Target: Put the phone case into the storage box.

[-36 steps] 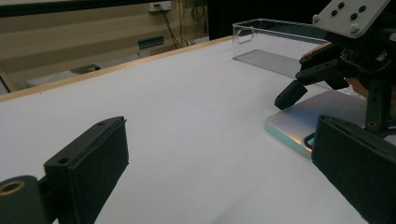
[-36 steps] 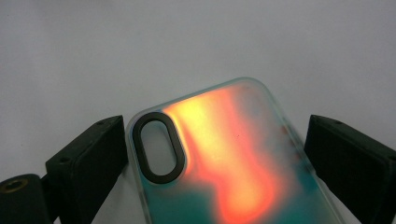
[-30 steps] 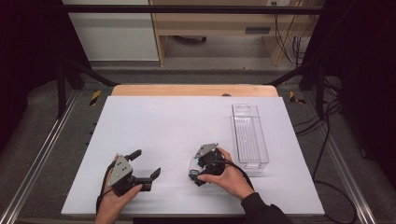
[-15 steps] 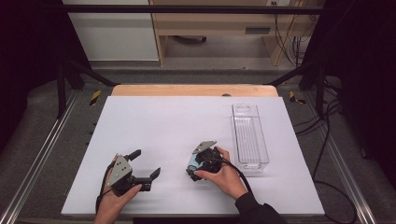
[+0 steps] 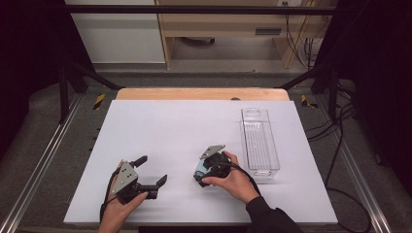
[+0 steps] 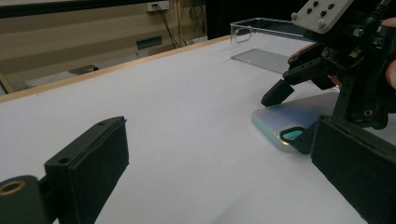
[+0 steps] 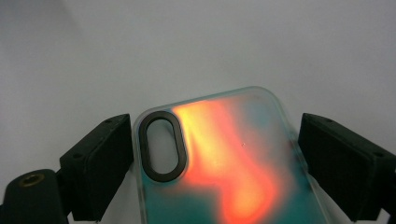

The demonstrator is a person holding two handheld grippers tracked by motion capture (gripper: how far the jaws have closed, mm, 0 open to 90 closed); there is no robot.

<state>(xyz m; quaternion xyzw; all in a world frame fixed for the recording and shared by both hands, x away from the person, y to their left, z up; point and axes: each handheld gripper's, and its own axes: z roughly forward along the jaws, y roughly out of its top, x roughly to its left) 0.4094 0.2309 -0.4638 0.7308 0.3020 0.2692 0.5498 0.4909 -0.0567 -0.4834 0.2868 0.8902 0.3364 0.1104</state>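
A translucent phone case [image 5: 199,168] with a teal and orange sheen lies flat on the white table sheet [image 5: 194,126], its oval camera cutout [image 7: 162,145] toward the jaw tips. My right gripper [image 5: 197,172] straddles the case [image 7: 224,163] across its width. Its jaws have just been closing on the case, and both pads now rest against the long edges. In the left gripper view the case [image 6: 303,114] lies between the right gripper's [image 6: 285,120] two fingers. My left gripper [image 5: 151,170] rests open at the front left, a short way from the case, with nothing between its jaws [image 6: 219,154].
A long clear plastic bin [image 5: 260,141] stands upright on the right side of the sheet, just beyond the right hand; it also appears in the left gripper view [image 6: 266,28]. A wooden table edge [image 5: 201,93] runs along the back.
The right gripper has tipped slightly toward the left over the case, and its jaws have narrowed onto it. The left gripper has stayed put.
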